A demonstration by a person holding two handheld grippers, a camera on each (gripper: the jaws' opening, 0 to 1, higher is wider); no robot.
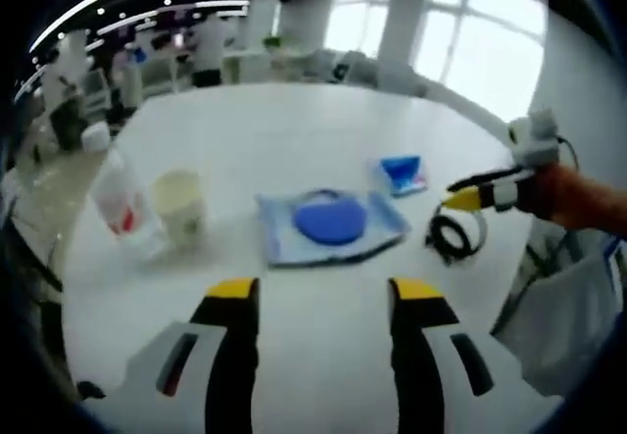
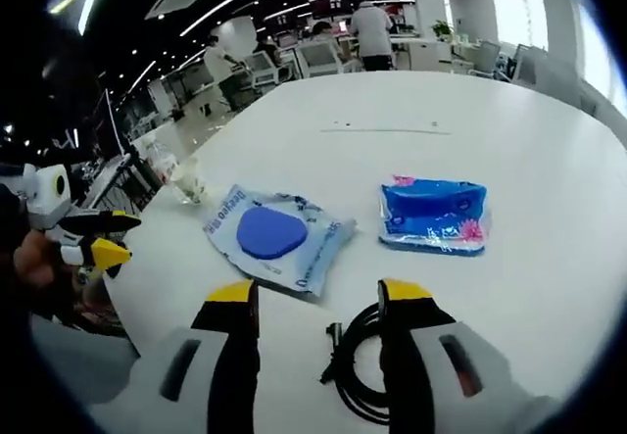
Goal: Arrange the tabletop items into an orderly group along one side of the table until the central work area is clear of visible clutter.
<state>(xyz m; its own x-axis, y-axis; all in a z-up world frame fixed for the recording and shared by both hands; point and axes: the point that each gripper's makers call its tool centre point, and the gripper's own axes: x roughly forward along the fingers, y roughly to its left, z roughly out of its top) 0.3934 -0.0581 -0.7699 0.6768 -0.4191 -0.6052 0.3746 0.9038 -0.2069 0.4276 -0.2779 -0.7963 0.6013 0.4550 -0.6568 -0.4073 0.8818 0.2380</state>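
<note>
On the white table (image 1: 294,120) lie a packet with a blue disc (image 1: 331,223), a small blue wipes pack (image 1: 402,172), a black coiled cable (image 1: 453,236), a pale cup (image 1: 179,199) and a clear bag with red print (image 1: 122,204). My left gripper (image 1: 325,292) is open over the near table edge, short of the disc packet. My right gripper (image 2: 320,297) is open, its jaws either side of the cable (image 2: 358,361). Beyond it are the disc packet (image 2: 274,233), wipes pack (image 2: 434,214) and cup (image 2: 191,184). Each gripper appears in the other's view: right gripper (image 1: 458,197), left gripper (image 2: 116,240).
The table (image 2: 460,111) is round, and its far half is bare. Office desks, chairs and people (image 2: 372,32) stand beyond it. Bright windows (image 1: 470,52) line one side. A person's sleeve (image 1: 588,204) holds the right gripper past the table edge.
</note>
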